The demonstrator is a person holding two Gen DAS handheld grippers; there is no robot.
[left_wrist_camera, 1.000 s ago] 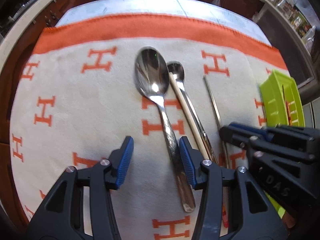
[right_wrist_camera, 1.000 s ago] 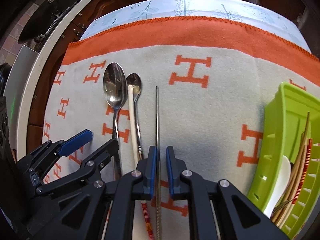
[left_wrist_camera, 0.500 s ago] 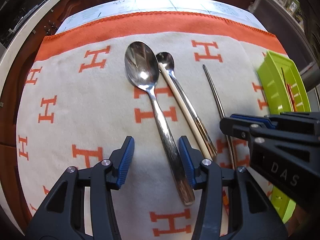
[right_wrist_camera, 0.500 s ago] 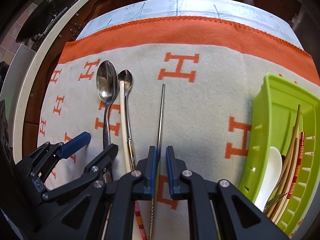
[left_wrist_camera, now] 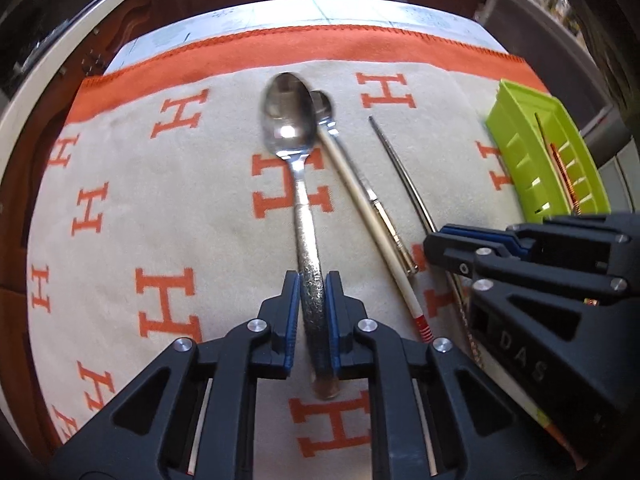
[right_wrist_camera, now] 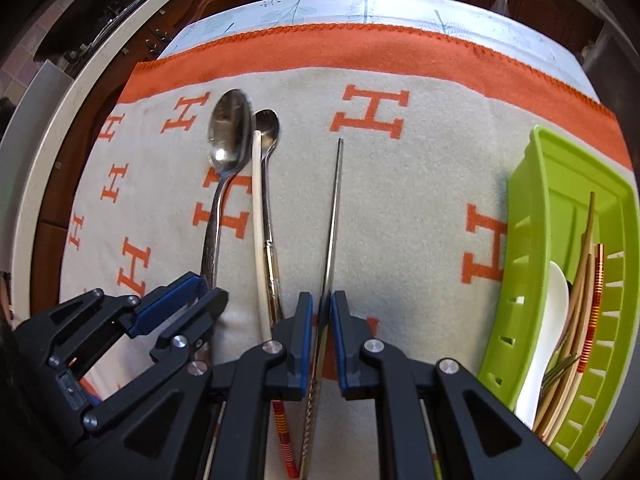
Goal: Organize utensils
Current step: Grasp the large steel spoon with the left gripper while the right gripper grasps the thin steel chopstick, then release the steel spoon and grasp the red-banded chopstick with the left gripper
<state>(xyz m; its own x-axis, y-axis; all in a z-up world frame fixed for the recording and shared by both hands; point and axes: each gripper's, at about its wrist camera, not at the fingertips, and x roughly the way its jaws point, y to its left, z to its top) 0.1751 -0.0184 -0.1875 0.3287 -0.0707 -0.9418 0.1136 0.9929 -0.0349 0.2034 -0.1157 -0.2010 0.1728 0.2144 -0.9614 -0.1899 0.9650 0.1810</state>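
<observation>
On the orange-lettered blanket [left_wrist_camera: 200,208], the left gripper [left_wrist_camera: 313,308] has just closed its jaws on the large spoon [left_wrist_camera: 298,168] handle, while the right gripper [right_wrist_camera: 320,320] pinches the metal chopstick [right_wrist_camera: 334,208] lying left of the green basket [right_wrist_camera: 532,216].

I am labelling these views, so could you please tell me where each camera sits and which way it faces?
Left wrist: sits on the left tool, looking steeply down at the big spoon its pads have just closed on; right tool shows at right.
Right wrist: sits on the right tool, looking down at the metal chopstick it grips; left tool at left.
Both share: spoon, blanket, green basket.
</observation>
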